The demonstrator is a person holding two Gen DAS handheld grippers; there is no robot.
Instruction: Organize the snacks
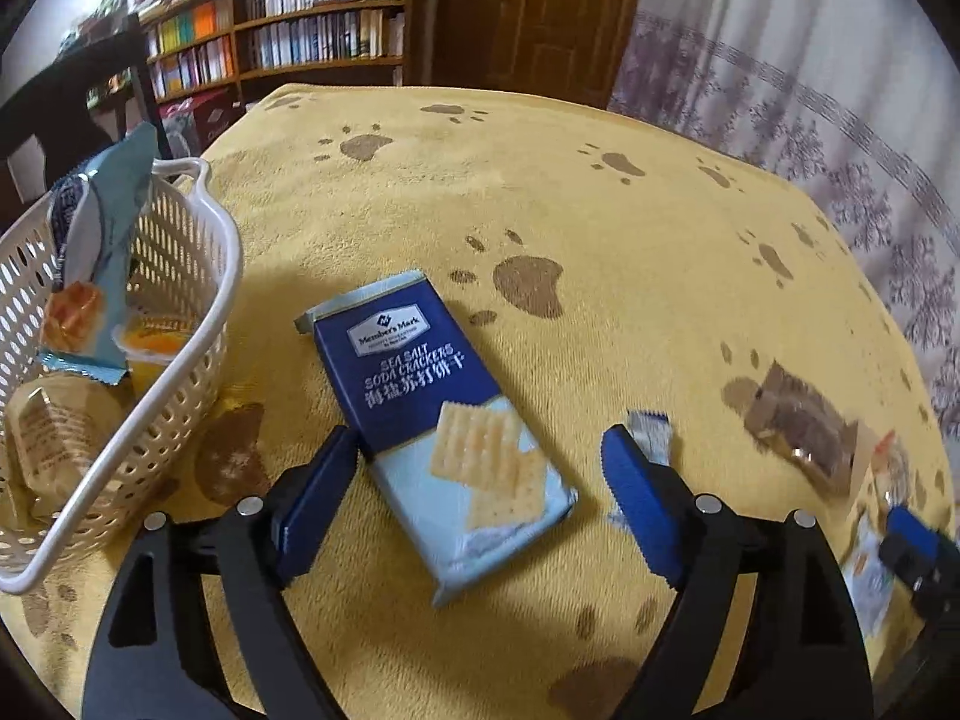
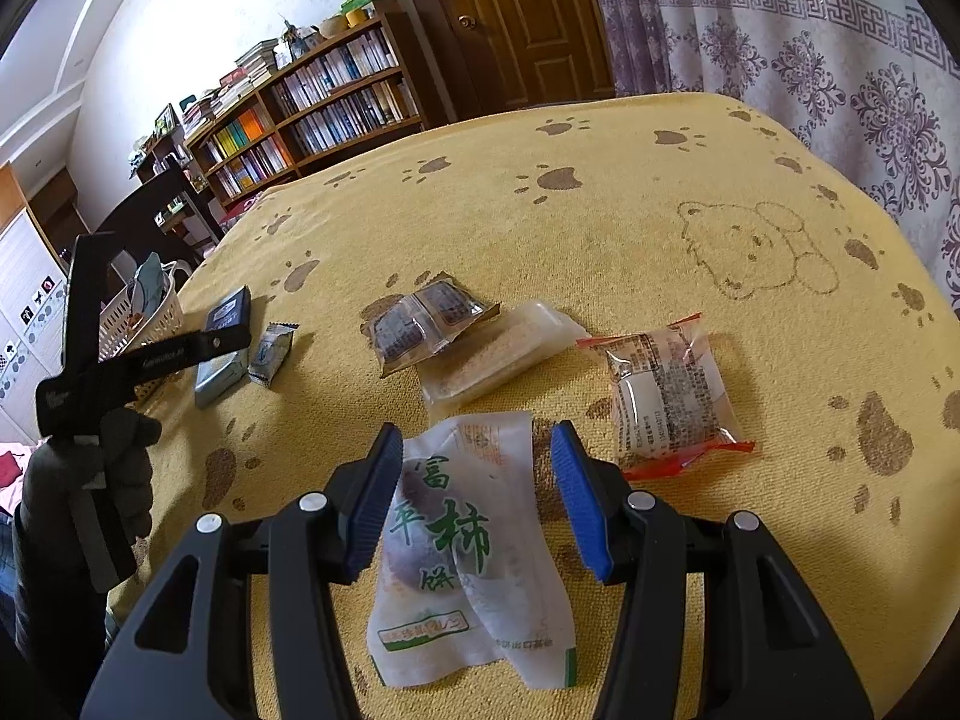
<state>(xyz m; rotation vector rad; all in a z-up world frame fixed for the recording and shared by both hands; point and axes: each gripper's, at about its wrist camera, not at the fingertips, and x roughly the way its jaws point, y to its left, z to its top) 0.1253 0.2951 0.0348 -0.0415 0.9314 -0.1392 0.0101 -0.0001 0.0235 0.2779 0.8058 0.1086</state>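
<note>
Left wrist view: the basket (image 1: 180,312) at left already holds several snacks; the left gripper (image 1: 480,468), jaws wide and empty, straddles the cracker pack (image 1: 432,414).

Right wrist view: the right gripper (image 2: 477,492), open and empty, flanks the persimmon packet (image 2: 456,546); four more packets wait beyond it.

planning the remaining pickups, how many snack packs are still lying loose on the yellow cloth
6: blue cracker pack, small blue packet, dark twin pack, pale long pack, red-edged pack, white persimmon bag. Others may lie outside view.
</note>
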